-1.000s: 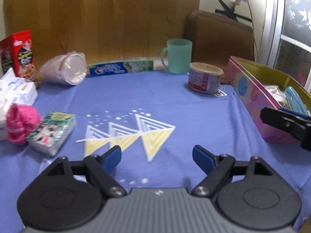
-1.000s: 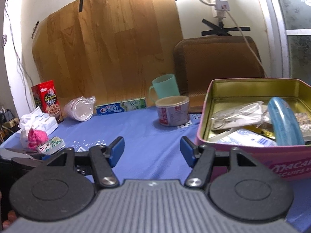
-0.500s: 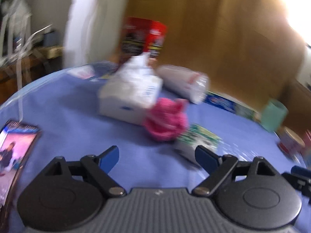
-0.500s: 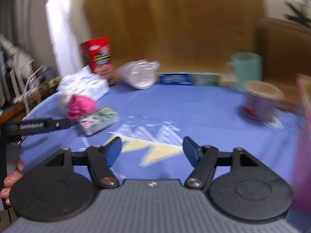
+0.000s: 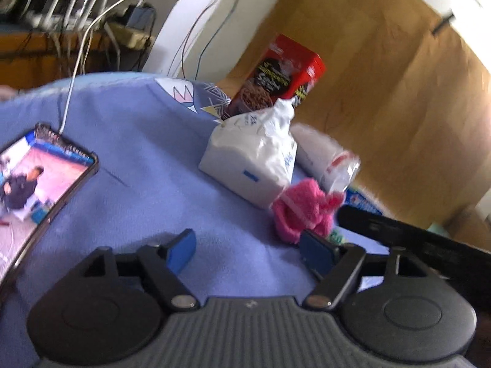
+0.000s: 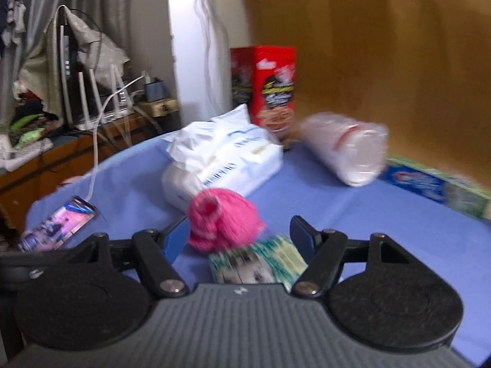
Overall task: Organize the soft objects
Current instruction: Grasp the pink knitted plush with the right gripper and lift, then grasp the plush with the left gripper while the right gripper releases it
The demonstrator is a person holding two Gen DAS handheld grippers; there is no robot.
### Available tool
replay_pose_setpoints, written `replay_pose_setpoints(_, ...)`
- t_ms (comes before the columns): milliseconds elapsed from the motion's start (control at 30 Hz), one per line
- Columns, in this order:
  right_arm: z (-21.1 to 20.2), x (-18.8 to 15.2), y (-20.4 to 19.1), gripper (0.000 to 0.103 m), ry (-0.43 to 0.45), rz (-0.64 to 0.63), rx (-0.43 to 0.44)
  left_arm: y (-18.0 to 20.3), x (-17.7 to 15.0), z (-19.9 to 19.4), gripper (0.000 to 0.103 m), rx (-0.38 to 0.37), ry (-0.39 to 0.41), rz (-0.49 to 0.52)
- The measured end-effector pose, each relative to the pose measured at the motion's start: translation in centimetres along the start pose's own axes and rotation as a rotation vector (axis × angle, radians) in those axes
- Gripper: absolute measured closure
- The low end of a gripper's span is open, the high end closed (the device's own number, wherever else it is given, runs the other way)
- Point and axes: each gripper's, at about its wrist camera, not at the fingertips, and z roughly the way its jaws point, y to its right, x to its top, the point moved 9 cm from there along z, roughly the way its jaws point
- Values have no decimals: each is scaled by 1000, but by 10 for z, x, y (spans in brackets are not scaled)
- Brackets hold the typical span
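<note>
A pink knitted soft thing [image 6: 224, 217] lies on the blue cloth against a big white tissue pack [image 6: 224, 159]. A small green printed tissue pack [image 6: 257, 263] lies just in front of it. My right gripper [image 6: 239, 236] is low over both, its jaws closing, with the pink thing and the small pack in the gap and the pads apart from them. My left gripper [image 5: 248, 248] is closing with only bare cloth between its fingers. The pink thing [image 5: 302, 211] lies just past its right fingertip, in front of the white pack [image 5: 254, 156].
A lit phone [image 5: 40, 184] on a white cable lies at the left edge of the cloth. A red snack box [image 6: 270, 89], a sleeve of plastic cups [image 6: 346, 150] and a toothpaste box [image 6: 429, 184] stand along the wooden back. A cluttered side shelf [image 6: 61, 128] is beyond the left edge.
Both views have swung left, away from the pink tin and the mug, to the table's left end. The pink thing and tissue packs are now close, and the right gripper straddles them.
</note>
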Motion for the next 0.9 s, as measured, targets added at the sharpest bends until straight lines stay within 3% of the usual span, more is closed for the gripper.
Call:
replay_pose_setpoints(167, 27, -5, 9, 29, -77, 45, 62, 0, 0, -3, 22, 15, 25, -1)
replay_pose_setpoints(300, 36, -7, 0, 29, -91, 63, 143, 1, 2, -6, 22, 4, 47, 2)
replay_pose_setpoints(333, 39, -9, -4, 32, -104, 75, 168, 1, 2, -7, 21, 0, 54, 6)
replay_pose_setpoints(367, 42, -12, -7, 51, -126, 100, 203, 2, 1, -9, 20, 0, 61, 11)
replay_pose_setpoints(433, 40, -13, -13, 53, -125, 133, 232, 5, 1, -12, 20, 2, 73, 28)
replay_pose_setpoints(533, 16, -3, -12, 55, -41, 136, 202, 13, 0, -15, 19, 11, 94, 73)
replay_pose_setpoints(700, -69, 7, 14, 55, 154, 171, 103, 32, -5, -19, 15, -5, 113, 183)
replay_pose_setpoints(833, -130, -33, 35, 54, 162, 143, -33, 52, -16, -13, 13, -51, 37, 279)
replay_pose_setpoints(900, -152, -64, 43, 54, 120, 140, -106, 66, -28, -13, 13, -139, -34, 273)
